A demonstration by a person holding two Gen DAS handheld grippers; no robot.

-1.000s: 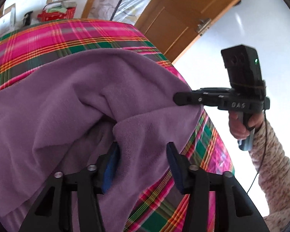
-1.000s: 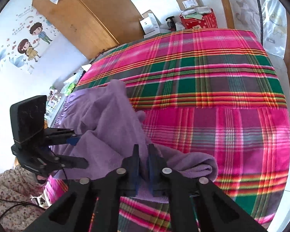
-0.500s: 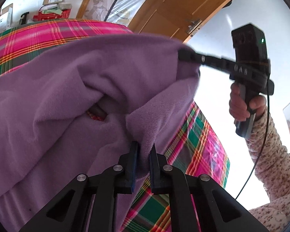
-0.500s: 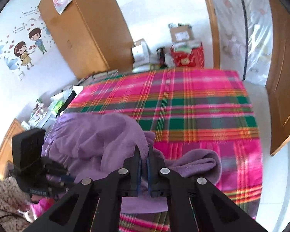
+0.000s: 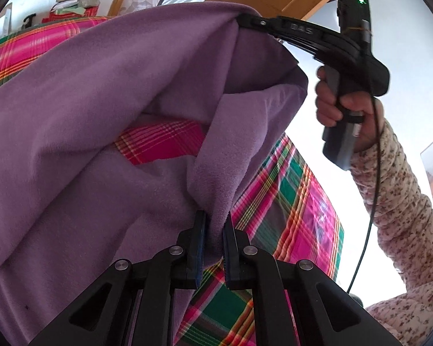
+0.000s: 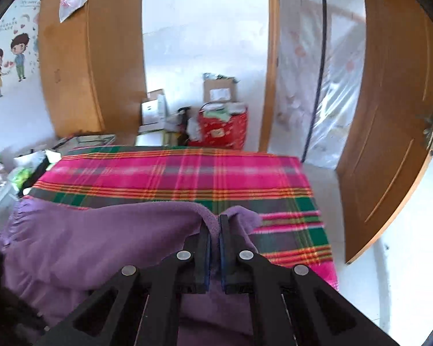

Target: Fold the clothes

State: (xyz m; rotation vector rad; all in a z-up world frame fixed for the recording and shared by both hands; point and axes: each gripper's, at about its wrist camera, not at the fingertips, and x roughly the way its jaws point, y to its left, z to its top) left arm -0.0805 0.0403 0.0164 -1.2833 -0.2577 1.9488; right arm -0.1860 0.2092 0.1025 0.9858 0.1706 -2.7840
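Where cloth meets tongs, left gripper (image 5: 214, 225) is clamped on a fold of the purple fleece (image 5: 86, 115); right gripper (image 6: 215, 225) likewise pinches its edge. Fleece hangs lifted over near edge of plaid bed (image 6: 173, 178). Boxes (image 6: 219, 93) beyond far edge.

A bed covered in a pink-and-green plaid sheet (image 6: 176, 178) carries 1 purple fleece garment (image 6: 95, 239), which lies bunched across its near end, part of it lifted clear of the sheet.
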